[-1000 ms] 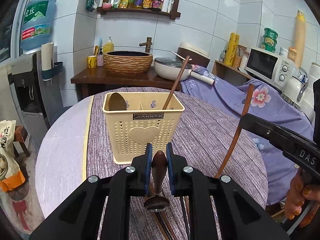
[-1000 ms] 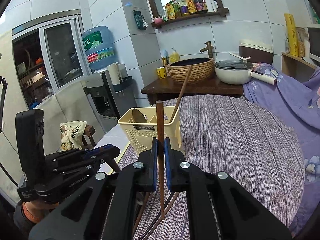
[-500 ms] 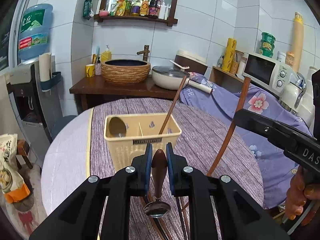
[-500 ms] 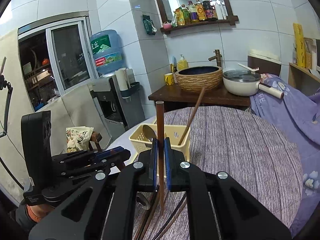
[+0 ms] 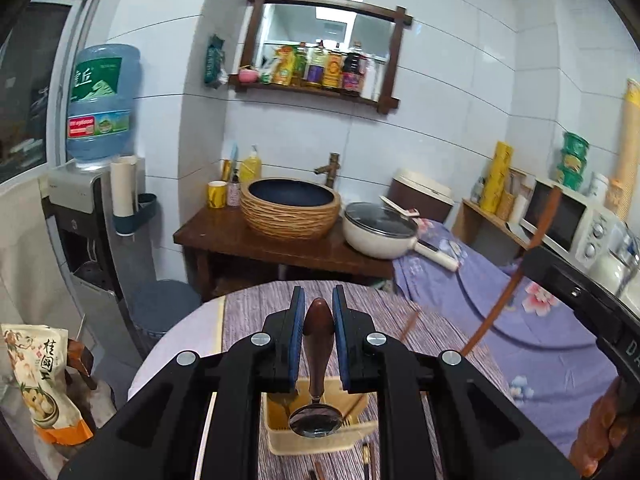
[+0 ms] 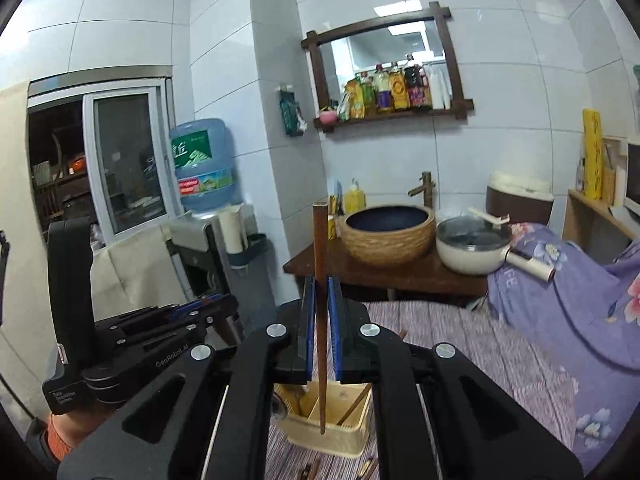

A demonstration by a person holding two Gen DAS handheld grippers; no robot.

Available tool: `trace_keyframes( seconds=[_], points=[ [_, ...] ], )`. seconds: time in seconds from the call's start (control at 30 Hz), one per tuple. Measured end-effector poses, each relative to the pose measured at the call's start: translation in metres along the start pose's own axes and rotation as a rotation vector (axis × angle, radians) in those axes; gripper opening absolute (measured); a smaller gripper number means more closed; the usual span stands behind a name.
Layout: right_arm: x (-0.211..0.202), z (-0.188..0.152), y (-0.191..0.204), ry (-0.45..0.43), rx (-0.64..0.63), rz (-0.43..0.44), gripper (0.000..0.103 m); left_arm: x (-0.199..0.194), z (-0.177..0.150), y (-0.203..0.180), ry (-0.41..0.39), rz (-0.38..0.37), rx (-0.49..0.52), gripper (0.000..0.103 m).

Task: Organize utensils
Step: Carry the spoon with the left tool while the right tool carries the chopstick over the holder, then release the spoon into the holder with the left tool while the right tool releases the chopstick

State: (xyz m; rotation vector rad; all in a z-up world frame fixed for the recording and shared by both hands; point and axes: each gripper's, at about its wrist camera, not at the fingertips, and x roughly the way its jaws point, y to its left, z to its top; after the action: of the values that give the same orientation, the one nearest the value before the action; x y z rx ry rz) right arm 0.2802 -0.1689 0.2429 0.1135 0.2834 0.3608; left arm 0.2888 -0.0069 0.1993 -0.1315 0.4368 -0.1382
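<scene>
My left gripper [image 5: 317, 312] is shut on a wood-handled metal spoon [image 5: 318, 364] that hangs bowl down over the cream utensil basket [image 5: 320, 438]. My right gripper [image 6: 320, 300] is shut on a brown chopstick [image 6: 320, 320] held upright, its tip over the same basket [image 6: 332, 430]. A chopstick and a spoon stand in the basket. The right gripper and its chopstick [image 5: 516, 280] show at the right of the left wrist view; the left gripper [image 6: 192, 312] shows at the left of the right wrist view.
The basket stands on a round table with a purple striped cloth [image 5: 380, 316]. Loose chopsticks [image 5: 366, 456] lie in front of it. Behind are a wooden counter with a woven basin [image 5: 290, 208], a pan [image 5: 378, 236] and a water dispenser [image 5: 80, 216].
Both grippers have risen and moved forward over the basket with their utensils; the basket has dropped to the bottom of both views.
</scene>
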Motion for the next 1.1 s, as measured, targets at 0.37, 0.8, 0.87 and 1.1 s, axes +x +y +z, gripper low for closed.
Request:
trace_keyframes(
  seconds=[0.37,0.8,0.87,1.1],
  points=[
    [0.062,-0.042,-0.001,0.053,-0.015,-0.072,0.007,0.058,-0.043,0.023,0.109,0.036,-0.044,0.014],
    [0.097,-0.102,-0.024,0.22,0.058,-0.068,0.007,0.085,-0.086,0.03,0.212,0.021,-0.042,0.014],
    [0.1,-0.106,-0.029,0.227,0.076,-0.07,0.007,0.088,-0.089,0.03,0.225,0.018,-0.044,0.014],
    [0.103,-0.114,-0.034,0.24,0.081,-0.092,0.007,0.093,-0.097,0.027,0.239,0.018,-0.039,0.014]
  ],
)
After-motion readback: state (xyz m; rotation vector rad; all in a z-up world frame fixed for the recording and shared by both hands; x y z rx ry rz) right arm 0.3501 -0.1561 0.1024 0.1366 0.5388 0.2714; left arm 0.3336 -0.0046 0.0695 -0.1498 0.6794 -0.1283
